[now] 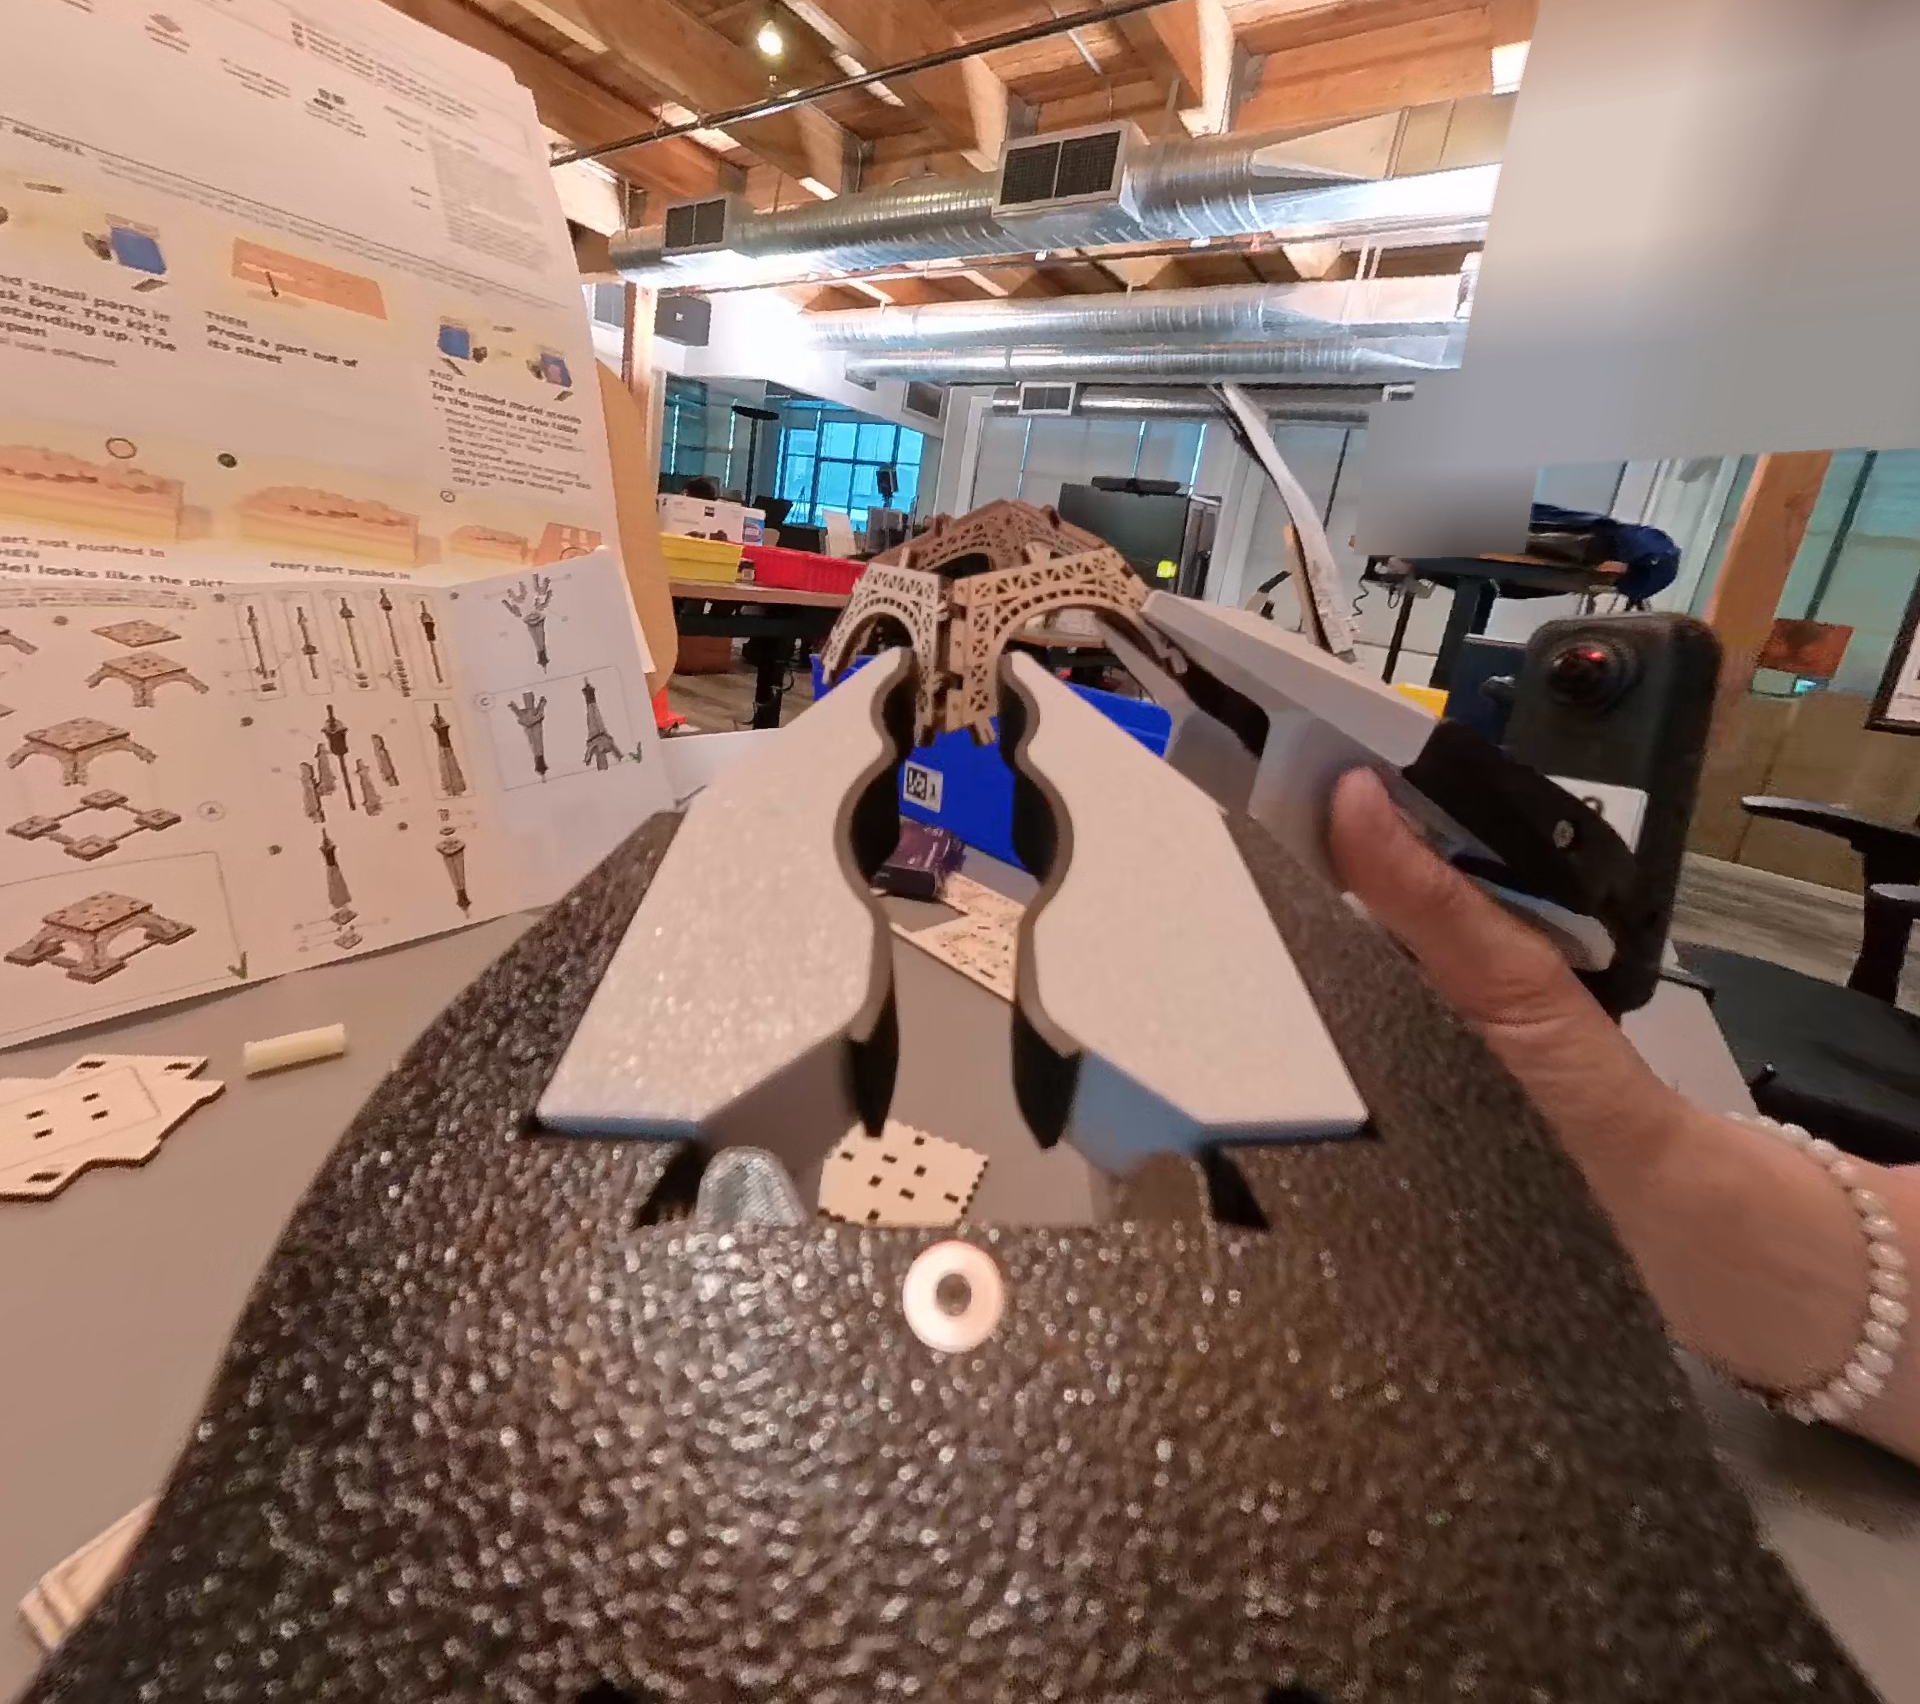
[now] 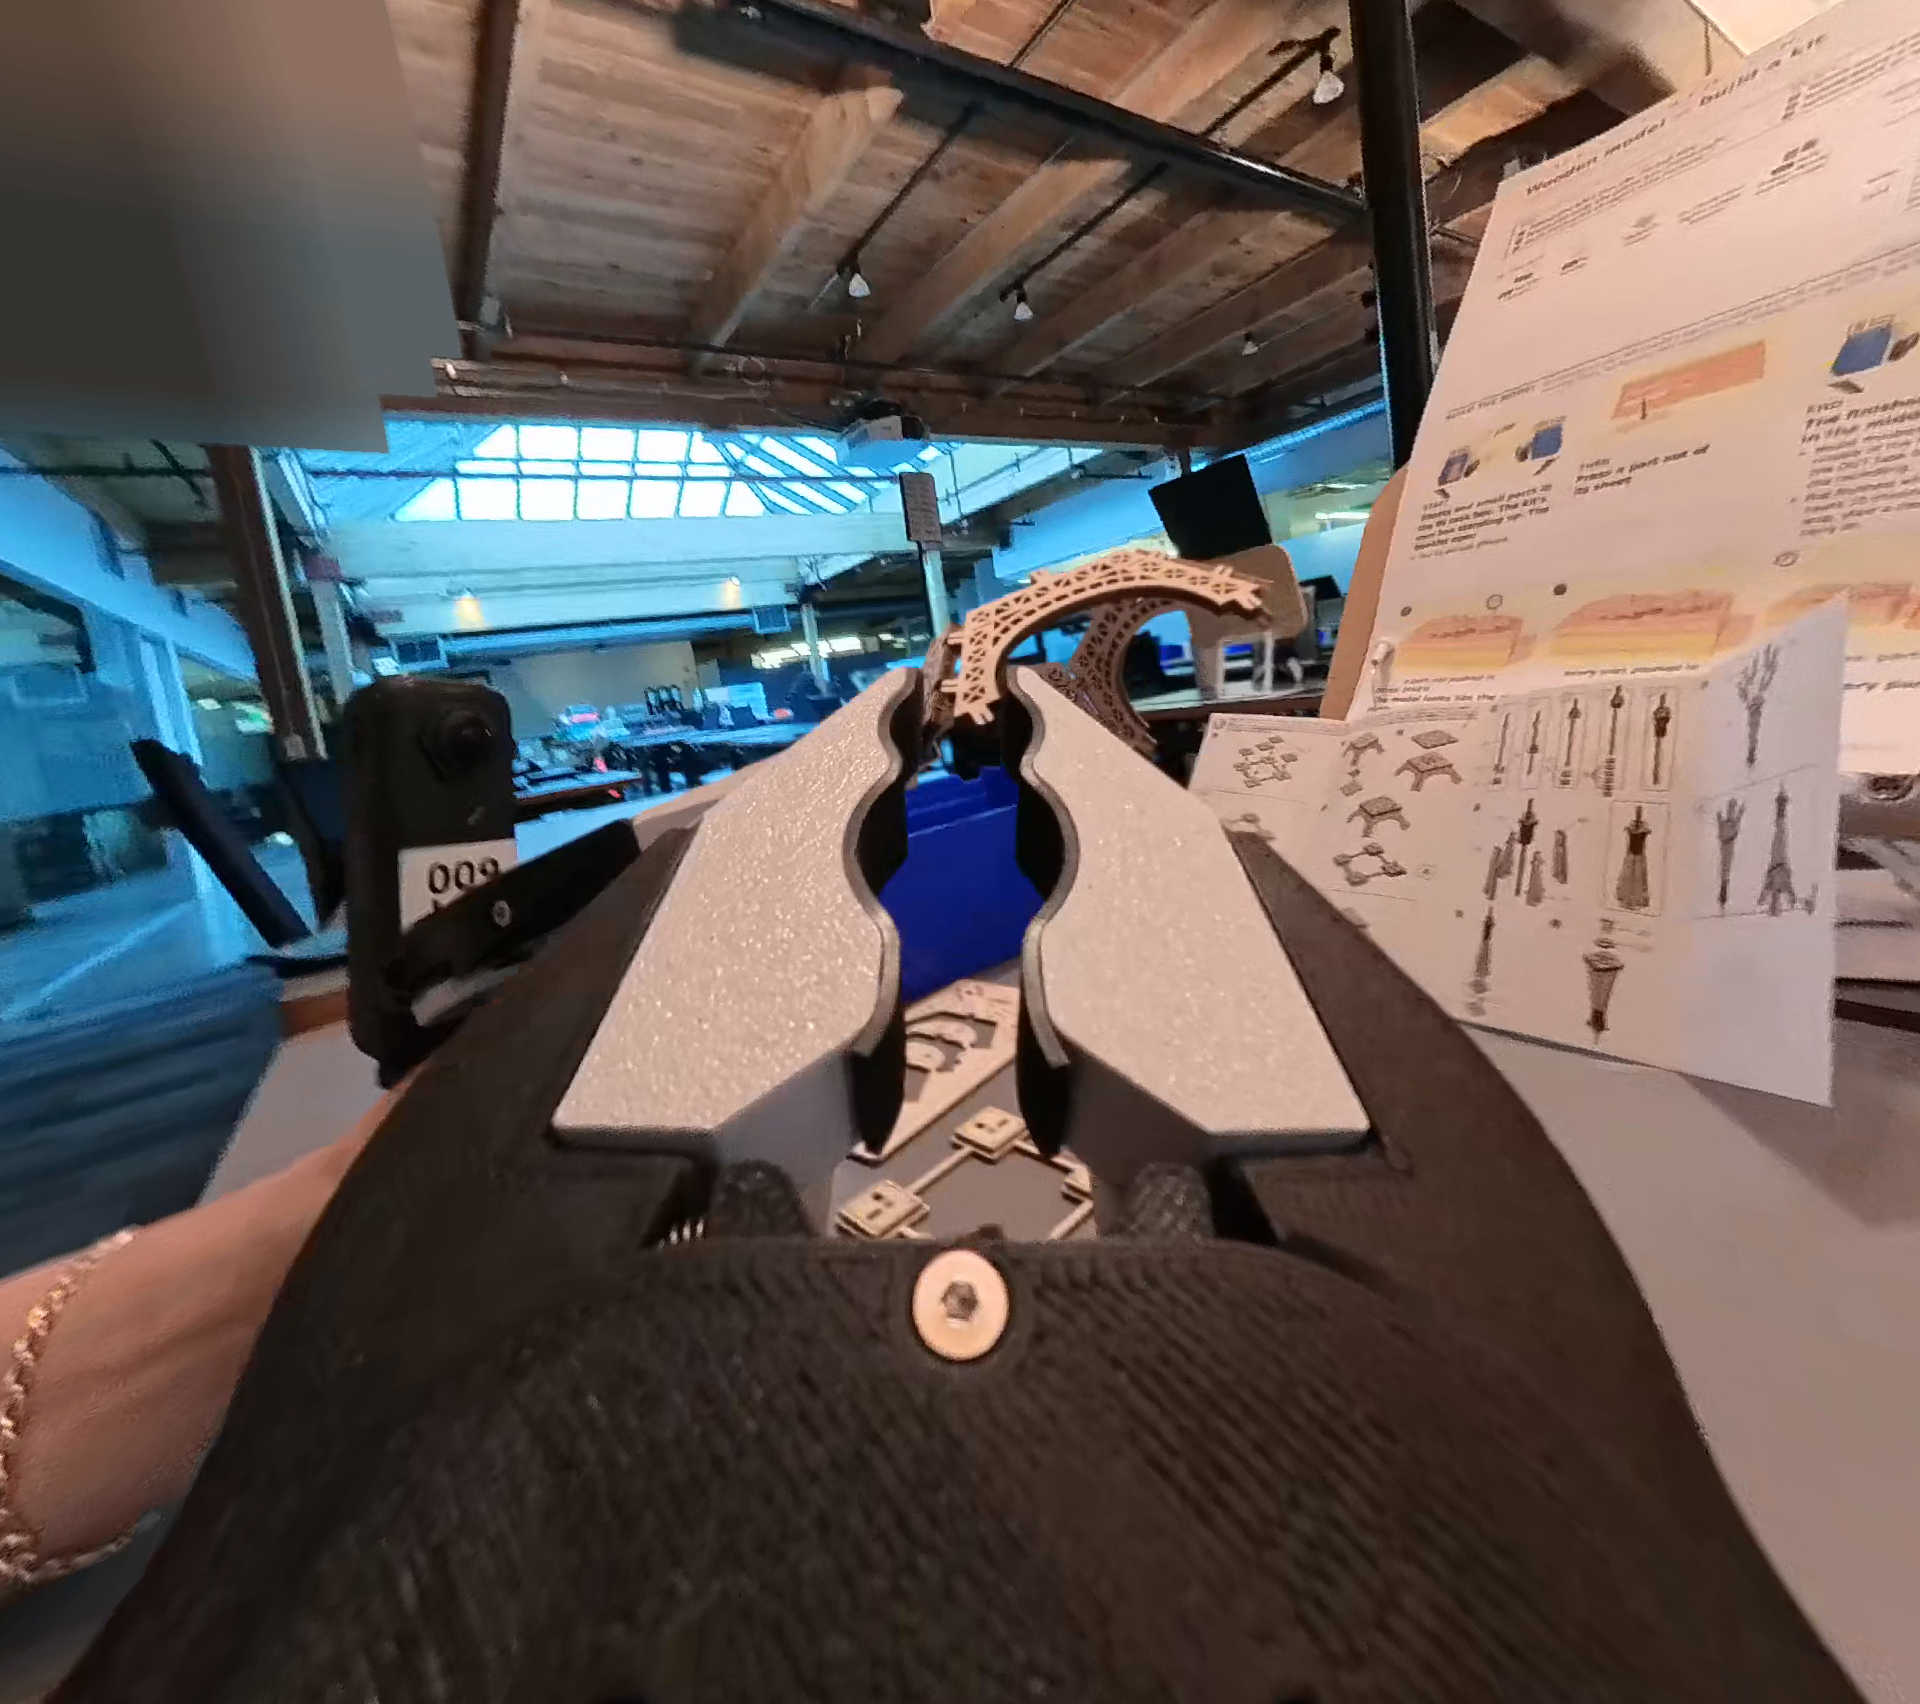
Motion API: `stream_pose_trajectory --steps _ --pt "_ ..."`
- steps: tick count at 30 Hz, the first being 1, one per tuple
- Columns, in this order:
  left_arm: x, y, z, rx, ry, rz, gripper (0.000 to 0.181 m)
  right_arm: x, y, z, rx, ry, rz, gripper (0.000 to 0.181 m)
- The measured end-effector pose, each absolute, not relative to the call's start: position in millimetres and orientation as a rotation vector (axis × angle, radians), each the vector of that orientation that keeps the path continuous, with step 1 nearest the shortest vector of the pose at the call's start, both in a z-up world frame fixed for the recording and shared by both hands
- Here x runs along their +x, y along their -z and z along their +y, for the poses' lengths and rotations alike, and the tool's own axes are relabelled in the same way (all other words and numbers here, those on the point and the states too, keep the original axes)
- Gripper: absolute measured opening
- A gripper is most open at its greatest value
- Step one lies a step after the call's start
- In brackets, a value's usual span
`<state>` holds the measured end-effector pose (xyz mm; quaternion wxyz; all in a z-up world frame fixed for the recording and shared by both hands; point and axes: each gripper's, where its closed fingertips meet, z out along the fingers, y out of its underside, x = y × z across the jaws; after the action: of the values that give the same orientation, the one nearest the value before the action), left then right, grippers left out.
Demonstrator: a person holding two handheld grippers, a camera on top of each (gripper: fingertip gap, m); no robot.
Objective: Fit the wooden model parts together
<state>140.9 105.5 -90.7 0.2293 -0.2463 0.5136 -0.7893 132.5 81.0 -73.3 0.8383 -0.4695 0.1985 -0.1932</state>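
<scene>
Your left hand-held gripper (image 1: 954, 686) is closed on a leg corner of the wooden lattice arch assembly (image 1: 987, 589), pinching it between the fingertips and holding it up above the tabletop (image 1: 156, 1291). The assembly is a set of curved, laser-cut arches joined at the corner; it spreads out to both sides beyond the tips.

Your right hand-held gripper (image 2: 964, 698) comes in from the right and is clamped on the same assembly (image 2: 1101, 605); in its own view one arch curves up and over to the right past the fingertips. In the left wrist view that gripper (image 1: 1148, 615) reaches the model's right side, with your right hand (image 1: 1455, 906) wrapped around its handle and a pearl bracelet (image 1: 1870, 1280) at the wrist.

Both grippers hold the piece over a blue bin (image 1: 1039, 740), which stands on the tabletop behind it. Below the left gripper lie loose wooden parts: a small square plate with slots (image 1: 902, 1174) directly beneath the fingers, a larger slotted plate (image 1: 83, 1124) to the left, and a short pale dowel (image 1: 294, 1048) beside it. Under the right gripper lies a flat wooden frame with square corner pads (image 2: 966, 1166).

A large instruction sheet (image 1: 260, 304) stands propped up on the left, with a smaller folded diagram leaflet (image 1: 364, 740) leaning against it.
</scene>
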Motion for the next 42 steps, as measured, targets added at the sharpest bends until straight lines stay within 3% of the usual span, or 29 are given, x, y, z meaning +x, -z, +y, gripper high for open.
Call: stream_pose_trajectory --steps 17,31,35,42 --pt "134.1 88.9 102.8 -0.808 2.38 1.251 0.011 122.2 64.5 75.0 -1.02 0.653 0.373 0.012" --pt "132.0 87.5 103.0 -0.778 2.338 1.262 0.011 123.6 64.4 79.4 -1.002 0.549 0.367 0.01" --pt "132.8 85.6 106.9 -0.761 2.315 1.254 0.011 133.7 68.1 74.9 -1.022 0.61 0.4 0.037" --pt "132.0 82.5 109.7 -0.676 2.193 1.273 0.01 126.5 65.5 80.4 -1.042 0.654 0.351 0.031"
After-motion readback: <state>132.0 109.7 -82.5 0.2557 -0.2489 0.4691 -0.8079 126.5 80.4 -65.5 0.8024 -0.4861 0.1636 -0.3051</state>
